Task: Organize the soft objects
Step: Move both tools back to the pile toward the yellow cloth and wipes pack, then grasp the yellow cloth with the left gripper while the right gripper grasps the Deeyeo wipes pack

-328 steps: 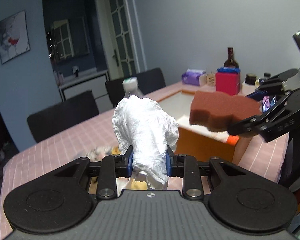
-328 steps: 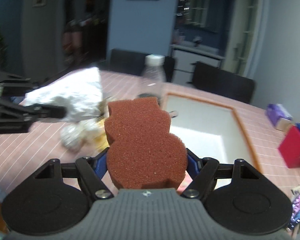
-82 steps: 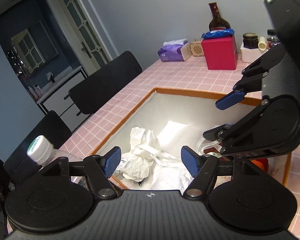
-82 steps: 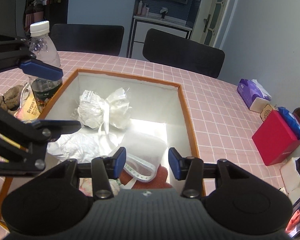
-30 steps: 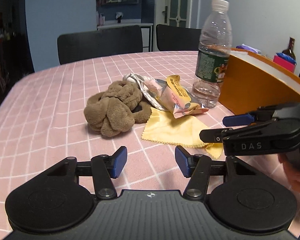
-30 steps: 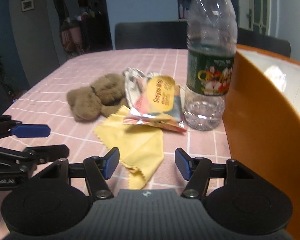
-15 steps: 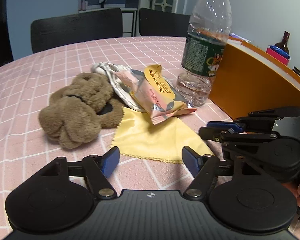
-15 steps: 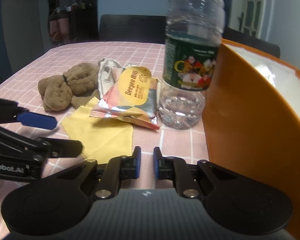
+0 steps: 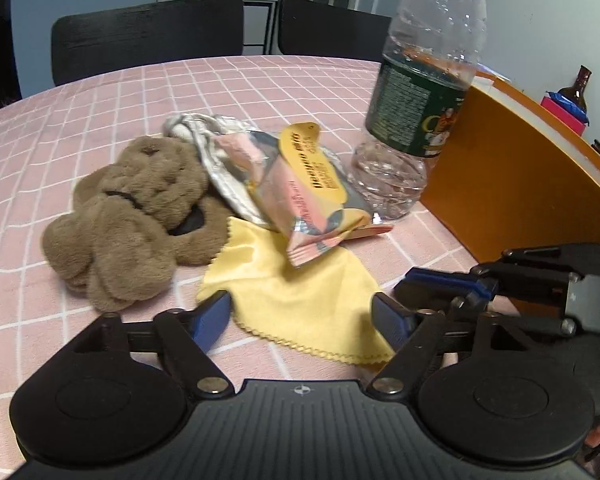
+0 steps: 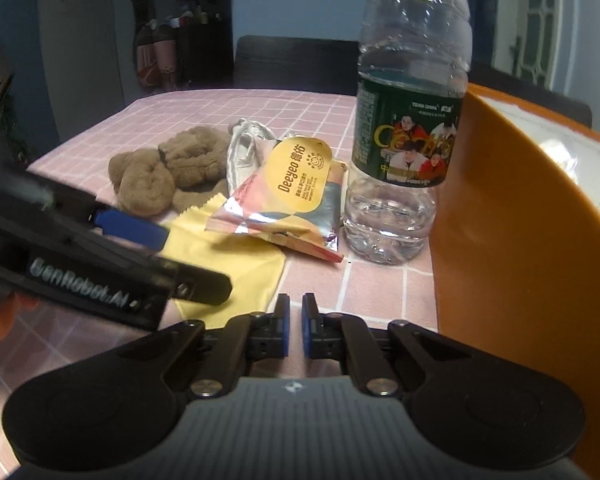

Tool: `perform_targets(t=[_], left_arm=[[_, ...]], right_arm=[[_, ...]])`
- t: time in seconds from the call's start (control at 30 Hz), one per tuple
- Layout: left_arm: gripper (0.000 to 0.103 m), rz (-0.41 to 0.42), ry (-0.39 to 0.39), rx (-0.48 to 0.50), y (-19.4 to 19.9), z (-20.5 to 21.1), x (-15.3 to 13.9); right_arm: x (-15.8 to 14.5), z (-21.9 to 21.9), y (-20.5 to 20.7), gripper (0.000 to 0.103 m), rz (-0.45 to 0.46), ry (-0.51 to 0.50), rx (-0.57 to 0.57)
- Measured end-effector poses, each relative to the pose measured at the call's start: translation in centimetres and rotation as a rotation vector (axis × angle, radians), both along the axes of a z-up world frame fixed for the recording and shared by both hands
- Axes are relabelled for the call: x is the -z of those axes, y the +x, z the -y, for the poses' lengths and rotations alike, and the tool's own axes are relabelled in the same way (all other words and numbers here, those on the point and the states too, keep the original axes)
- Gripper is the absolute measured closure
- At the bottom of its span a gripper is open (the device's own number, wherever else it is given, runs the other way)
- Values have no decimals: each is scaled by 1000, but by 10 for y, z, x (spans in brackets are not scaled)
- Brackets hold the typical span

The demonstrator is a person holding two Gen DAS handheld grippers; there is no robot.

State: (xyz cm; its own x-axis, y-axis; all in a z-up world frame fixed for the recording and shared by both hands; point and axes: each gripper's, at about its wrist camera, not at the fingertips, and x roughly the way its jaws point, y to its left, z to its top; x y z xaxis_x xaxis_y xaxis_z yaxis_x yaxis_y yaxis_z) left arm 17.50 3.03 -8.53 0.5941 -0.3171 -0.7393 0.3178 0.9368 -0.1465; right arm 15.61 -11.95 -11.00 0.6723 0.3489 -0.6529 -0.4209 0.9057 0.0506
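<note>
A yellow cloth [image 9: 300, 300] lies flat on the pink checked table, also in the right wrist view [image 10: 224, 256]. My left gripper [image 9: 302, 316] is open, low over the cloth's near edge, its fingers either side of it. A brown plush toy [image 9: 136, 216] lies to the cloth's left, also in the right wrist view [image 10: 168, 168]. My right gripper [image 10: 295, 330] is shut and empty, close above the table right of the cloth; it shows in the left wrist view [image 9: 452, 280].
A yellow and silver snack packet [image 9: 300, 188] rests partly on the cloth's far side. A water bottle [image 10: 408, 120] stands behind it. An orange-walled box [image 10: 512, 216] stands at the right. Dark chairs [image 9: 148, 32] stand beyond the table's far edge.
My left gripper has moved forward and down onto the cloth's near edge, still open. My right gripper, shut half a second ago, has stayed shut and shifted slightly.
</note>
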Motion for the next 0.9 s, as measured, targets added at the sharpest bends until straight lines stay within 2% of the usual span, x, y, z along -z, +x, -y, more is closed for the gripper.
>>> perform_targets(t=[0.13, 0.3, 0.4, 0.47, 0.5, 0.57, 0.63, 0.73, 0.9], left_arm=[[9, -18, 6, 37, 1, 17, -1], [24, -29, 12, 37, 2, 22, -2], [42, -26, 6, 49, 0, 25, -2], [64, -23, 2, 55, -2, 26, -2], [71, -15, 17, 52, -2, 27, -2], [90, 6, 54, 46, -5, 30, -1], [98, 8, 53, 49, -8, 29, -1], [99, 23, 84, 21, -15, 23, -2], [99, 52, 122, -87, -26, -11, -8]], right_arm=[[2, 2, -8, 101, 22, 14, -30], [3, 7, -7, 102, 19, 37, -19], [3, 8, -7, 102, 21, 38, -21], [3, 7, -8, 102, 26, 34, -21], [3, 7, -9, 101, 27, 31, -21], [2, 6, -9, 100, 17, 48, -35], [2, 6, -8, 100, -10, 86, -54], [1, 2, -10, 100, -8, 77, -62], [-1, 3, -7, 97, -30, 88, -40]])
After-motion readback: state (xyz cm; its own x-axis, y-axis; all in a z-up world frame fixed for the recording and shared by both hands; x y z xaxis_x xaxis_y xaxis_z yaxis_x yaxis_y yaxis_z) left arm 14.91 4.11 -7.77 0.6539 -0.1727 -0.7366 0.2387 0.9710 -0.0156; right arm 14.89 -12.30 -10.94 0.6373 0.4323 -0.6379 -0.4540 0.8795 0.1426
